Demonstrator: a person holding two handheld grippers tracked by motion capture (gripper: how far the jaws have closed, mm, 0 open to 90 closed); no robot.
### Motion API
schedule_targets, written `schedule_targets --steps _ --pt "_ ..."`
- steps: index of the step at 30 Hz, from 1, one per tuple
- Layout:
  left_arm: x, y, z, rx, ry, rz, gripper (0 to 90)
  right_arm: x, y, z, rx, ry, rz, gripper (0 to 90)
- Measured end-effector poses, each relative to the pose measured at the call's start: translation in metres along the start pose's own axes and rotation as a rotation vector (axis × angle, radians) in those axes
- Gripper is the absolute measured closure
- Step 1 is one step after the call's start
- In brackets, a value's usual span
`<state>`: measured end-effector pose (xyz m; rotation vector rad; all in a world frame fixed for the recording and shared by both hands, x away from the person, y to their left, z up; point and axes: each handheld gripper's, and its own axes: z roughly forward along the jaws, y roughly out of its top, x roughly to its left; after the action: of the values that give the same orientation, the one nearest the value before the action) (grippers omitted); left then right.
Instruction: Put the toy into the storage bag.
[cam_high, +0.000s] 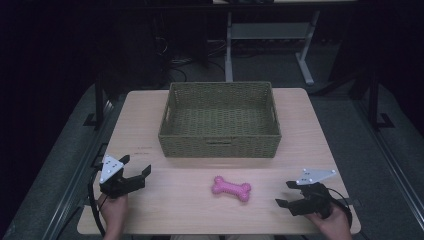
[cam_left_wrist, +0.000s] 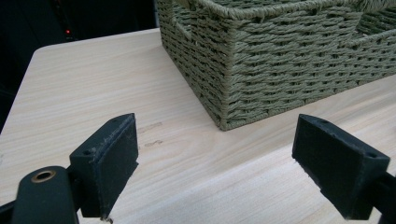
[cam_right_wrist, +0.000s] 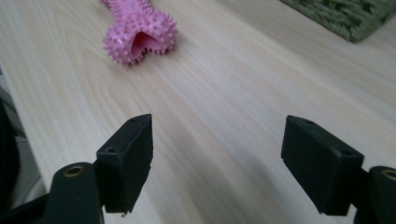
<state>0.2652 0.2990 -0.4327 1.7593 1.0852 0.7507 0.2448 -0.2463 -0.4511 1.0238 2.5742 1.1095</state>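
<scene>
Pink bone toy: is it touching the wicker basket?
Apart. The high view shows bare table between the pink bone toy and the wicker basket.

No readable text, label, brand, number or sign anywhere — not on the woven basket (cam_high: 220, 142), the pink bone toy (cam_high: 231, 188), the table (cam_high: 150, 115) or the grey plates atop the grippers. Faint dark marks on the table near the basket's left corner (cam_left_wrist: 150, 135) — too small and blurred to read as writing.
</scene>
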Motion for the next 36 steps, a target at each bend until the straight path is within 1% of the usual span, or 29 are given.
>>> schedule_targets --steps 2,3,4,6,7,8,10,11,12,13,14,18,20,21,22,27,36 --pt "0.0 0.0 0.002 0.01 -0.002 0.006 13.8 -0.001 0.008 0.004 0.019 0.021 -0.017 24.2" --pt "0.0 0.0 0.002 0.01 -0.002 0.006 13.9 -0.001 0.008 0.004 0.019 0.021 -0.017 24.2" --pt "0.0 0.0 0.003 0.008 0.002 -0.001 13.9 -0.001 0.015 0.006 0.023 0.03 -0.034 24.2" --pt "0.0 -0.001 0.003 0.009 -0.002 -0.003 13.9 -0.002 0.021 0.008 0.037 0.039 -0.036 24.2" --pt "0.0 -0.001 0.004 0.011 -0.001 0.002 13.9 -0.002 0.021 0.008 0.037 0.039 -0.036 24.2" --pt "0.0 -0.001 0.005 0.018 -0.003 0.006 13.8 -0.003 0.027 0.013 0.056 0.054 -0.043 23.6" --pt "0.0 -0.002 0.005 0.015 -0.001 0.007 13.9 -0.003 0.032 0.017 0.078 0.06 -0.05 22.6" --pt "0.0 -0.002 0.005 0.015 -0.001 0.007 13.9 -0.003 0.032 0.017 0.078 0.06 -0.05 22.6" --pt "0.001 -0.002 0.005 0.016 -0.003 0.004 13.8 -0.003 0.035 0.021 0.098 0.072 -0.05 22.5" --pt "0.001 -0.002 0.005 0.016 -0.003 0.004 13.8 -0.003 0.035 0.021 0.098 0.072 -0.05 22.5" --pt "0.002 -0.002 0.005 0.016 -0.004 0.003 13.9 -0.003 0.039 0.024 0.122 0.08 -0.057 22.0" --pt "0.003 -0.002 0.005 0.014 -0.002 -0.001 13.8 -0.003 0.044 0.025 0.134 0.093 -0.062 21.7" --pt "0.003 -0.002 0.005 0.014 0.0 -0.001 13.9 -0.003 0.051 0.024 0.134 0.099 -0.075 21.5" --pt "0.003 -0.002 0.005 0.014 0.0 -0.001 13.8 -0.003 0.051 0.024 0.134 0.099 -0.075 21.5" --pt "0.003 -0.002 0.005 0.015 0.0 -0.001 13.8 -0.003 0.055 0.023 0.133 0.107 -0.078 21.3" --pt "0.004 -0.002 0.005 0.009 0.002 -0.005 13.9 -0.002 0.066 0.026 0.159 0.115 -0.099 20.1" --pt "0.004 -0.002 0.005 0.008 -0.001 -0.005 13.9 0.001 0.075 0.032 0.182 0.136 -0.12 20.2"
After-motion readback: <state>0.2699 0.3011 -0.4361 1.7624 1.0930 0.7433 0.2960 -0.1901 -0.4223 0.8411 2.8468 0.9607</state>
